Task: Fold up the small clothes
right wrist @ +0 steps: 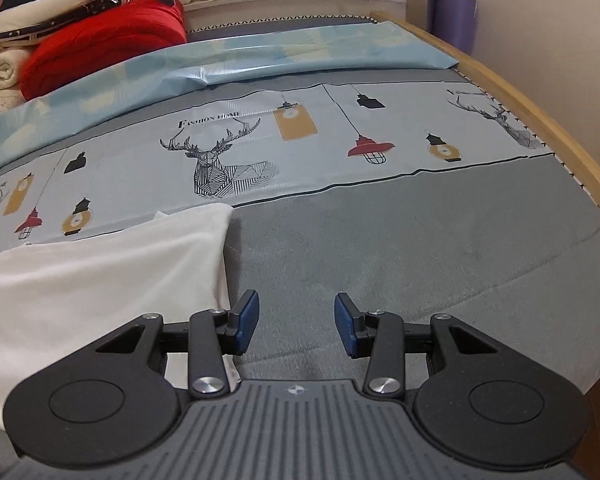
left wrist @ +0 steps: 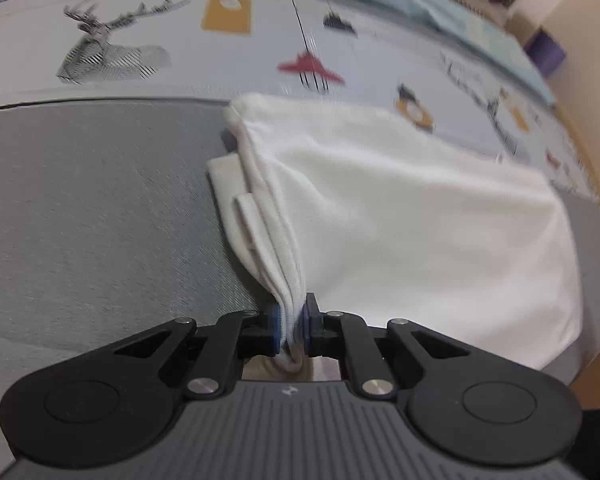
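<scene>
Now left gripper [left wrist: 292, 330] jaws clamped on white garment [left wrist: 400, 208], right gripper [right wrist: 296, 326] jaws apart

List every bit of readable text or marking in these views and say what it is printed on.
"FASHION HOME": on the printed bed sheet, above the deer drawing.
Lettering near the second deer at the right edge: too small to read.
Lettering on the sheet in the left wrist view: blurred, unreadable.
Small emblem, no letters: on the right gripper body.

Plain white garment [left wrist: 400, 216] on a grey bed [right wrist: 420, 260], and the pale sheet [right wrist: 300, 148] has black line-art deer, red and mustard lanterns. Red blanket [right wrist: 104, 40], light blue cover [right wrist: 260, 56], purple roll [right wrist: 452, 16] behind.
</scene>
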Tool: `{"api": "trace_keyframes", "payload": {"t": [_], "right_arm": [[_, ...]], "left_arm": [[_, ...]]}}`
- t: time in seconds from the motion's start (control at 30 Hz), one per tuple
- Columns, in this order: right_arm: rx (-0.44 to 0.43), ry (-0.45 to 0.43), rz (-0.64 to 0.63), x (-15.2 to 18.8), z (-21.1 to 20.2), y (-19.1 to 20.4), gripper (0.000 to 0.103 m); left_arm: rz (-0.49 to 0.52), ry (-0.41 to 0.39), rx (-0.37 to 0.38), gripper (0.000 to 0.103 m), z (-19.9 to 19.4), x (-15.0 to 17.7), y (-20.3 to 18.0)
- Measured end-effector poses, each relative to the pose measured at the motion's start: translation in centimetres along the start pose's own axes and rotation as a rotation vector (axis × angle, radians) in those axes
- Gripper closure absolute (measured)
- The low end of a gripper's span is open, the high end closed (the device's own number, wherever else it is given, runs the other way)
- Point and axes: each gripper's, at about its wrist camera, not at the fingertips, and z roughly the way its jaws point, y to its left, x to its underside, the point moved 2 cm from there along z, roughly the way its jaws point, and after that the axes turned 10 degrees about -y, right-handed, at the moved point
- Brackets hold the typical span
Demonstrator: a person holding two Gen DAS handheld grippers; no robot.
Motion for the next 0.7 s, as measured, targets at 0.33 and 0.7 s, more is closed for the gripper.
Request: {"api": "trace_keyframes", "payload": {"t": [0.33, 0.7], "right_arm": [[-0.029, -0.041, 0.025, -1.0, 0.4, 1.5, 0.060], [-0.060, -0.050, 0.047, -1.1, -0.4, 0.7, 0.060]], "left_arm": [[0.092, -0.019, -0.461, 0.092, -5.6, -0.8, 3.2], [-0.019, -0.040, 0.193, 0.092, -5.4, -3.6, -16.2]]}}
